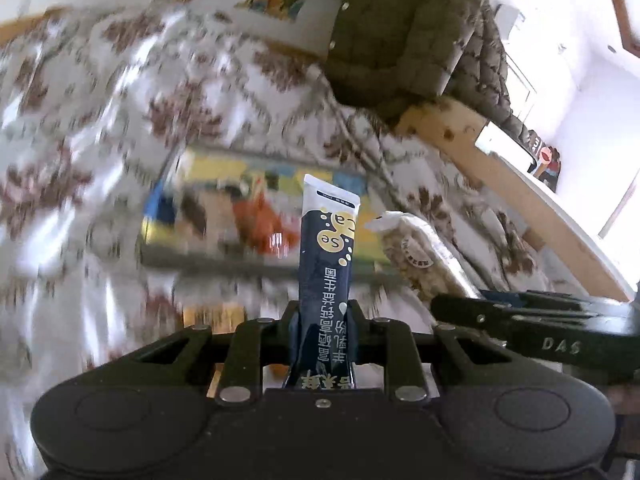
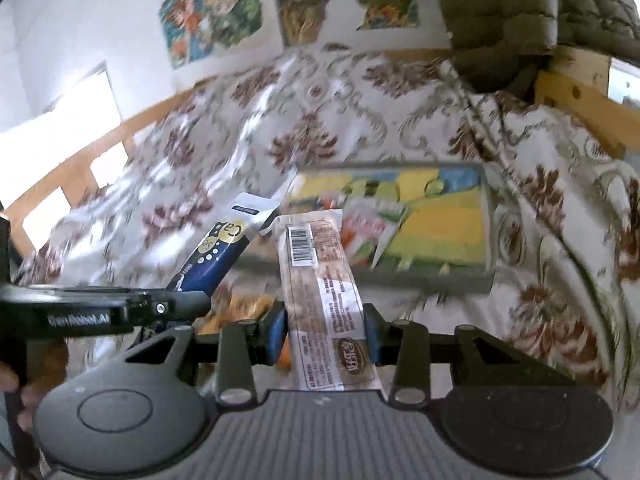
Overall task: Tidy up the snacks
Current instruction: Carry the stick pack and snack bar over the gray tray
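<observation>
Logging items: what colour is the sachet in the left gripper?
Dark navy sachet, white top, gold dots; left wrist view.

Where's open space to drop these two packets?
Bare floral cloth lies beyond the tray toward the posters, and right of the tray. Inside it, the yellow right half looks free; its left holds wrappers. Crowded near the grippers: blue stick and clear bar close together.

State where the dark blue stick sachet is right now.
The dark blue stick sachet stands clamped in the left gripper, left of the clear-wrapped snack bar and in front of the colourful tray.
</observation>
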Demonstrator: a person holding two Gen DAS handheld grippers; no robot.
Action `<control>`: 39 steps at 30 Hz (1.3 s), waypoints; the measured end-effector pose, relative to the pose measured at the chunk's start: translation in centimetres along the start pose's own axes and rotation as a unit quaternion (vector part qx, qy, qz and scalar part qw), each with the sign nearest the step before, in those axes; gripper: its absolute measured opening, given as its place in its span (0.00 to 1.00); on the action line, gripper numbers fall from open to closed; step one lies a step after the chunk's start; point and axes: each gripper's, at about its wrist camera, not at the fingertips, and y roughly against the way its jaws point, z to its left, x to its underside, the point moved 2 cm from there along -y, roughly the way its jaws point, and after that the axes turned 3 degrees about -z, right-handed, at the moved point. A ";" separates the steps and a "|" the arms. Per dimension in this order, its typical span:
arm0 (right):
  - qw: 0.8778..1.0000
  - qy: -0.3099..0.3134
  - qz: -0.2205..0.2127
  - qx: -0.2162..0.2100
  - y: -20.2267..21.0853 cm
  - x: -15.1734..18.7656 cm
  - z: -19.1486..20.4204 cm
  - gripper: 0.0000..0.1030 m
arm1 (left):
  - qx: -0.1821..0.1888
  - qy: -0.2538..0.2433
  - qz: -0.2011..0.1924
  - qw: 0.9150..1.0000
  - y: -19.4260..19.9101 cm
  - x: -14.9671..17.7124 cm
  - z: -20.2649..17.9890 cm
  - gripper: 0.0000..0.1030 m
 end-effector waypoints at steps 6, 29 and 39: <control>1.000 -0.019 -0.014 0.002 -2.7 -4.6 -2.3 0.42 | 0.005 -0.019 -0.018 1.000 -3.5 -4.7 -0.8 0.24; 0.998 -0.043 0.024 0.031 -19.4 -5.8 -10.2 0.42 | -0.006 0.006 0.007 1.000 -21.2 -9.3 2.6 0.24; 0.996 -0.045 0.046 0.069 -20.7 -4.3 -10.9 0.43 | -0.014 0.004 0.051 0.999 -24.0 -7.6 2.9 0.28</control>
